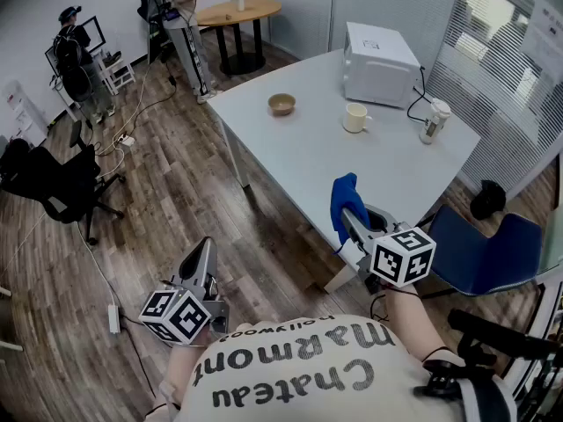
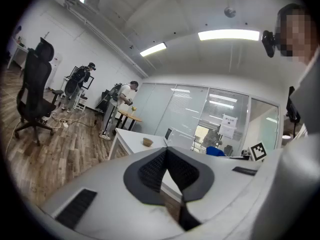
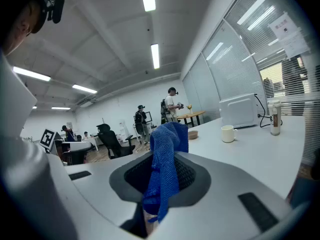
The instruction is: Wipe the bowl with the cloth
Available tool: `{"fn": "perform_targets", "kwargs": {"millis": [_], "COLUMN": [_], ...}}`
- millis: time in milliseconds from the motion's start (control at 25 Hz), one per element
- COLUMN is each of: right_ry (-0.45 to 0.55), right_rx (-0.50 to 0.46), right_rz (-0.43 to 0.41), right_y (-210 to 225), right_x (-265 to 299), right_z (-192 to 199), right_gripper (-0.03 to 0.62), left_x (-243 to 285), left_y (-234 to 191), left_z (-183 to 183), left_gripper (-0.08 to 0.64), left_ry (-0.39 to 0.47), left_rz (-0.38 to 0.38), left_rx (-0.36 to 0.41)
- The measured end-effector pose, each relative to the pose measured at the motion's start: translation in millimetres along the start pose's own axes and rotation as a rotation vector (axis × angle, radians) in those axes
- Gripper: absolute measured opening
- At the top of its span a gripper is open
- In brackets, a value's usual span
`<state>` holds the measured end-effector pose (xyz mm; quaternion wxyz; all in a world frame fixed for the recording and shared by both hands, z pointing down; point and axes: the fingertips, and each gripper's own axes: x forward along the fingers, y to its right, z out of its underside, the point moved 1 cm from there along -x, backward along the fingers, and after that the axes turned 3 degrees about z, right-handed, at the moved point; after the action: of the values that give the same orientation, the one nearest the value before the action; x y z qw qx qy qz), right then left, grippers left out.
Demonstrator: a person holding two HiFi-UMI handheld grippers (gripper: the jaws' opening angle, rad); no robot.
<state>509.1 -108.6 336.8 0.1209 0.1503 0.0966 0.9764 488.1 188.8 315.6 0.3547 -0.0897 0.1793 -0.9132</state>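
Bowl, small and brown, stands near the far end of the white table, well apart from both grippers. The blue cloth is pinched in the right gripper, whose jaws are closed on it. The cloth sticks up past the jaw tips, and a fold hangs down between the pads. That gripper hovers by the near corner of the table, tipped slightly down. The left gripper is off the table's left side, above the wood floor, with its jaws pressed together and nothing between them. A mug, a white microwave and a bottle stand on the table to the right of the bowl.
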Motion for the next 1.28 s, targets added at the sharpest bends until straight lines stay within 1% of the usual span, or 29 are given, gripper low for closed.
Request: {"fn": "perform_targets", "kwargs": {"millis": [360,480,600,680,760,960,1160,1280], "right_ry": [-0.03,-0.048,-0.076,-0.099,-0.116,-0.14,-0.144,-0.131], "right_rx": [0.02,0.063,0.134,0.176,0.197,0.217,0.222,0.201], "right_rz": [-0.004,-0.01,0.002,0.009,0.022,0.091,0.108,0.115], "right_y": [4,7,12,11,10,6,-17,-33], "right_x": [3,8,21,34,51,105,174,217], "right_z": [4,11,23,29,31,24,-4,-27], "right_gripper": [0.066,0.066,0.066,0.066,0.066,0.066,0.066,0.066], "left_x": [4,4,4,5,10,47,91,115], "left_y": [-3,-6,-17,-32,-50,-105,-166,-202], "left_z": [3,7,14,17,16,7,-37,-62], "left_gripper": [-0.006,-0.006,-0.006,-0.006,-0.006,-0.005,-0.006,-0.006], "left_ry": [-0.013,-0.027,-0.05,-0.063,-0.071,-0.112,-0.106,-0.115], "left_rz": [-0.017,-0.027,-0.042,-0.055,-0.056,-0.004,0.061,0.088], "left_rx": [-0.018,-0.026,-0.04,-0.057,-0.075,-0.109,-0.126,-0.111]}}
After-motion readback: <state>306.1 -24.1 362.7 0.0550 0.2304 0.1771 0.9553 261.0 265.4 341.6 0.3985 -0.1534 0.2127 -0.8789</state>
